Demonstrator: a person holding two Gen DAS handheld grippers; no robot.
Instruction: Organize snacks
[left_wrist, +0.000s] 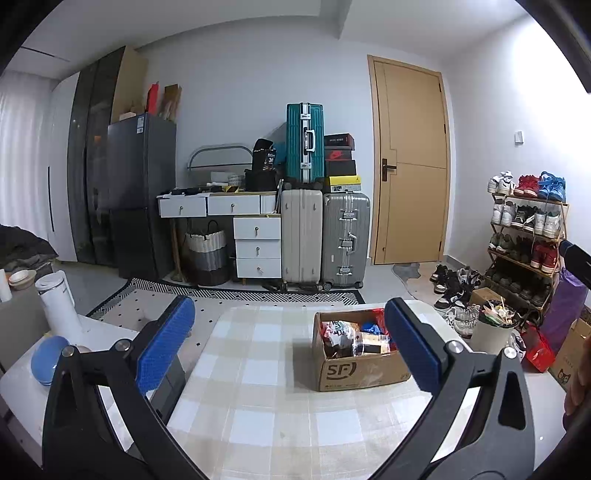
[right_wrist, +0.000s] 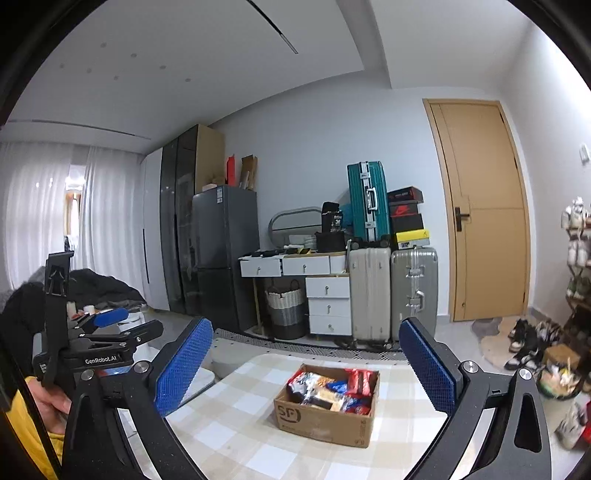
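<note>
One snack box (left_wrist: 360, 352) beyond hand-held gripper (left_wrist: 291, 341)

A lived-in home room: fridge (left_wrist: 142, 192), 3 suitcases (left_wrist: 301, 236), loaded shoe rack (left_wrist: 526, 236), checked-cloth table (left_wrist: 266, 387).

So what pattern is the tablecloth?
Beige and white checks on the tablecloth, clearest in the right wrist view.

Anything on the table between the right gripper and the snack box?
Nothing: only bare checked tablecloth lies between the right gripper and the snack box, shown in the right wrist view.
</note>
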